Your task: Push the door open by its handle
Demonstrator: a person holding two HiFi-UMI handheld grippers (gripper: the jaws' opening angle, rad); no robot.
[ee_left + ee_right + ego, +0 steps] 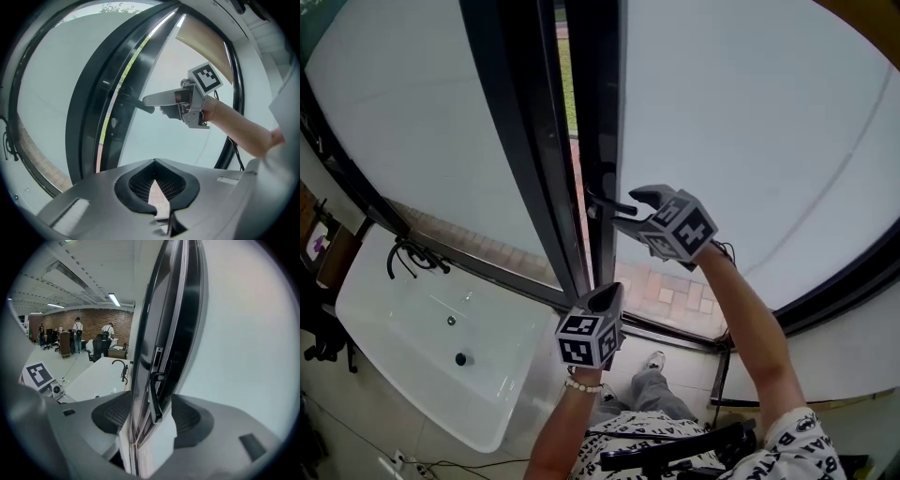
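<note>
Frosted glass in dark framing is filling almost the whole head view, and the door (741,141) you are meant to push is taking up the right half. Its black handle (609,203) is sticking out from the frame edge, beside a narrow slit where grass and paving are showing. Your right gripper (625,210) is reaching in at that handle with its jaws spread, while your left gripper (607,298) is hanging lower, close to the same frame and touching nothing that I can make out. A white sink (370,309) with a black faucet (411,255) is sitting well off to the left, out of your way. Looking along the left gripper, its jaws are lying pressed together with nothing between them, and it is pointing up towards the right gripper and the lever. Looking along the right gripper, the jaws are standing wide and released, with the handle and the door's dark edge rising between them; neither pad is pressing on the lever. That is where I am judging the risk to lie: pushing with so loose a hold, you are likely to let the lever slide out sideways, or to drive one jaw into the frame edge instead. The idle left gripper is also sitting near the gap, where the moving door could catch it. Behind, people (77,333) are standing by a brick wall (93,317), far from the door.
</note>
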